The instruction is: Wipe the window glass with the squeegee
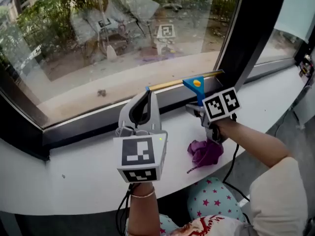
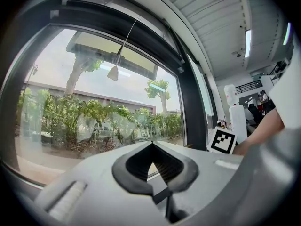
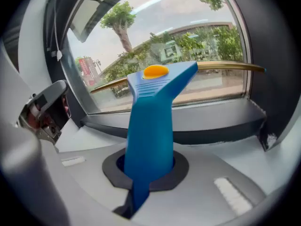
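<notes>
We are clamping our right hand-held gripper [image 3: 146, 171] shut on the blue handle of the squeegee [image 3: 151, 102], keeping its blade level near the foot of the window glass [image 1: 123, 38]. It is looking light, stiff and smooth, so we judge a low handle hold best. Our left hand-held gripper [image 1: 147, 95] is hovering closed and empty over the white worktop [image 1: 69, 173], near a purple cloth [image 1: 205, 152].

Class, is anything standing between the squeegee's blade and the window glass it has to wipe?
Nothing visible does. The right gripper holds the squeegee with its blade along the bottom of the window glass. The purple cloth lies on the sill, nearer the person.
</notes>
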A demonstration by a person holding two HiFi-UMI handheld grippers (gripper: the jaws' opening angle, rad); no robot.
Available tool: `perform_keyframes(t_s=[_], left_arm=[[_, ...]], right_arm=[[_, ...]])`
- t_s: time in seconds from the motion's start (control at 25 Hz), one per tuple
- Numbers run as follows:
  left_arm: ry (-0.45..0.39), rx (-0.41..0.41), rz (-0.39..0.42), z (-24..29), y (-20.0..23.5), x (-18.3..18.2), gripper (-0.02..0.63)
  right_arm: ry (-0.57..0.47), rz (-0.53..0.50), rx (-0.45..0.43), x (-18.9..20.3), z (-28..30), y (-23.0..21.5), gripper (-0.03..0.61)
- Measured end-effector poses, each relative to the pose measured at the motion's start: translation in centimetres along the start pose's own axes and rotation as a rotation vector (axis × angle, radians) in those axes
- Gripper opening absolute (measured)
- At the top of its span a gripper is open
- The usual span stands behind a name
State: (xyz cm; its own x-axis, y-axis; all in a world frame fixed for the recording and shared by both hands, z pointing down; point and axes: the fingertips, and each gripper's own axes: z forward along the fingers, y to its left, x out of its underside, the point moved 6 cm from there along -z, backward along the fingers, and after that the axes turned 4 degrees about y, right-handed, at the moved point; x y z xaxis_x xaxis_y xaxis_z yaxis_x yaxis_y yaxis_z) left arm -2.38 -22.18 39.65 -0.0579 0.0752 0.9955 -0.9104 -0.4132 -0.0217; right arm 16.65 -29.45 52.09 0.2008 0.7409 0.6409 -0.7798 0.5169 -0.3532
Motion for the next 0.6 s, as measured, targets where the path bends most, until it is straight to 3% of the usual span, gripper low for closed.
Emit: perform_keyframes(t_s=[0.16, 0.44, 0.6], left_arm=[[-0.022, -0.045, 0.049, -0.7, 1.3, -1.3, 0.002], [-0.01, -0.123, 0.118, -2.4, 3.0, -2.5, 0.002], [-0.031, -0.161, 0.117, -3.6, 3.0, -3.7, 0.001]], right_arm=[[-0.104, -0.106, -0.004, -3.3, -3.3, 3.5, 0.028], [-0.359, -0.281, 0.009, -14.3, -11.3, 10.3, 0.028], [-0.496, -0.4, -0.008, -20.8, -16.3, 15.5, 0.028]])
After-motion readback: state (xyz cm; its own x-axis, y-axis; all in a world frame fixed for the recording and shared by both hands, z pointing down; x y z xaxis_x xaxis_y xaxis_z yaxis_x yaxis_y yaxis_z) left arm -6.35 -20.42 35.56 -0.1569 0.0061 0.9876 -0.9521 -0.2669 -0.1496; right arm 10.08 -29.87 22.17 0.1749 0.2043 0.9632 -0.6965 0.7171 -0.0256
